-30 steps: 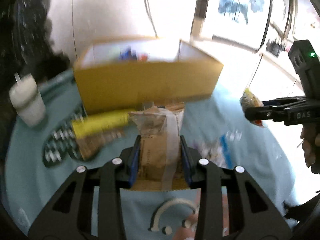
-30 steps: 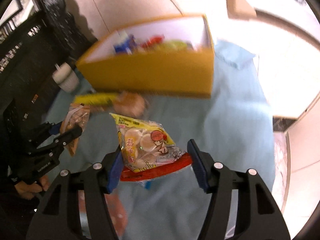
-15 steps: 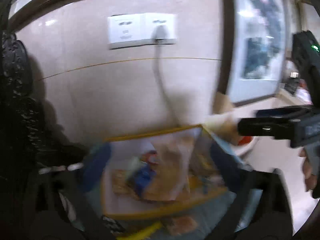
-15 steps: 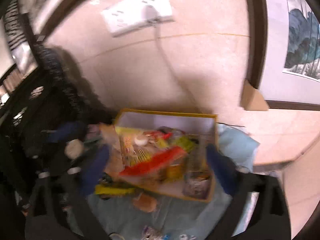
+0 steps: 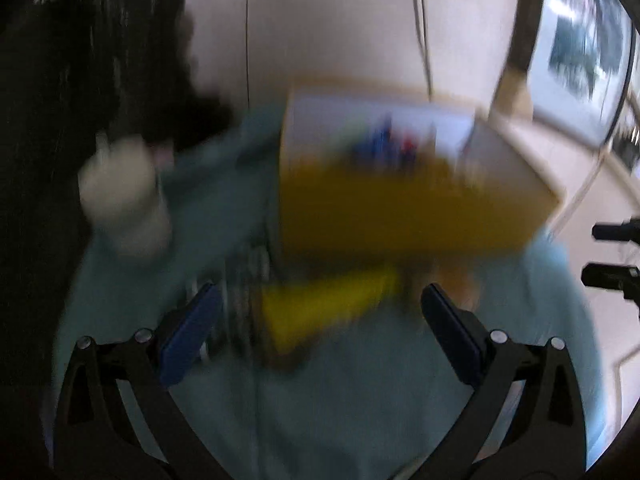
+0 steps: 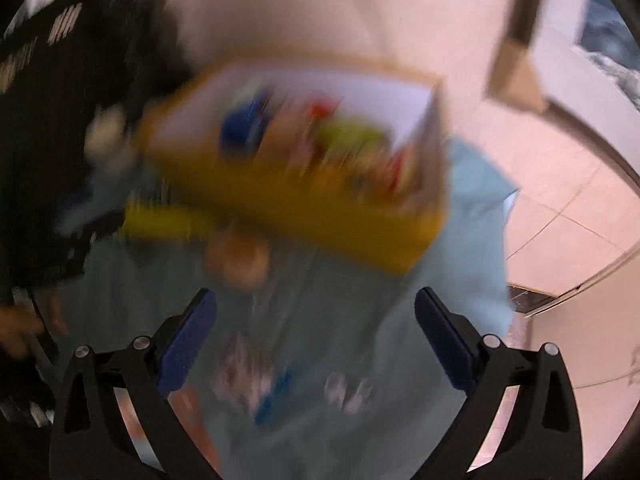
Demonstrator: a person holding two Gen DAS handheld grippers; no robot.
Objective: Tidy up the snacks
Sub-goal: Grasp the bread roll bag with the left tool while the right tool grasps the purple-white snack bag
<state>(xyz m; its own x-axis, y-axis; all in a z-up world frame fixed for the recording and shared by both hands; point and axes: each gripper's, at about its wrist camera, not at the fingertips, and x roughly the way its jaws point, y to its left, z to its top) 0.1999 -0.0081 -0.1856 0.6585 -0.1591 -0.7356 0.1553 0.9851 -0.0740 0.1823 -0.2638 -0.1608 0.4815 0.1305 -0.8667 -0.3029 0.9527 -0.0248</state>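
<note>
A light blue cloth [image 5: 360, 400] covers the table and carries everything; both views are heavily smeared by motion. At the far edge of the cloth stands the yellow cardboard box [image 5: 404, 208], its white inner walls showing, with blurred blue, red and green snack packets [image 6: 304, 140] piled inside. In the right wrist view the box sits tilted across the far middle of the cloth, one corner toward the cloth's right edge.

Just in front of the box's near wall lies a long yellow packet [image 5: 324, 304], with a brownish wrapped snack [image 6: 240, 256] just beside it. Nearer the camera in the right wrist view, a few small pale and blue wrappers [image 6: 248, 372] lie scattered on the cloth. Near the far left corner stands a pale cup [image 5: 124, 204].

The left gripper [image 5: 316, 328] tilts down toward the cloth, jaws spread wide, blue pads well apart and nothing between them; the yellow packet lies beyond its fingertips. The right gripper [image 6: 316, 328] points more steeply down, jaws likewise wide apart and empty, above the scattered wrappers. At the left edge of the right wrist view a hand [image 6: 16, 332] holds the other tool's handle.
</note>
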